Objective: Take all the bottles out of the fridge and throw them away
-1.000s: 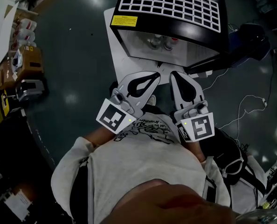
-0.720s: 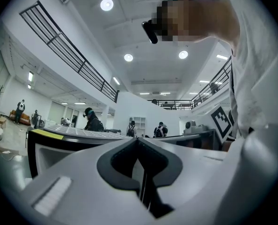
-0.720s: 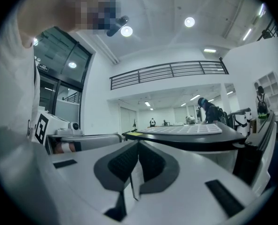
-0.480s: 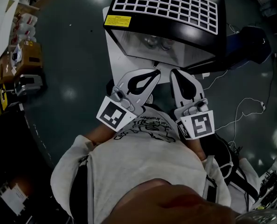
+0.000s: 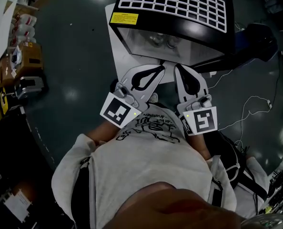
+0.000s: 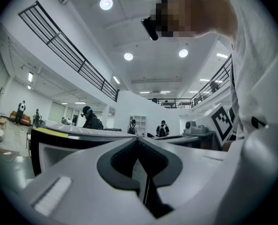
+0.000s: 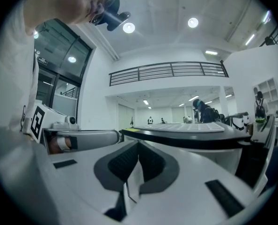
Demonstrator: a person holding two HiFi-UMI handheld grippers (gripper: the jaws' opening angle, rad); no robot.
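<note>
A black mini fridge (image 5: 172,6) with a white grille top stands ahead of me on the floor; its glass front faces me. Through the glass I dimly see bottles (image 5: 161,42) inside. My left gripper (image 5: 160,69) and right gripper (image 5: 178,68) are held side by side close in front of the fridge, tips near its lower front edge. Both are shut with nothing between the jaws. In the left gripper view the shut left gripper (image 6: 139,142) points at the fridge (image 6: 59,137). The right gripper (image 7: 138,144) likewise faces the fridge (image 7: 200,135).
The fridge rests on a white board (image 5: 118,51). Boxes and clutter (image 5: 22,56) line the left side. Cables (image 5: 256,109) trail over the floor at the right, beside a dark bag (image 5: 258,39). Several people stand far off in the hall.
Both grippers have crept a little forward, closer to the fridge front. Their jaws have stayed shut.
</note>
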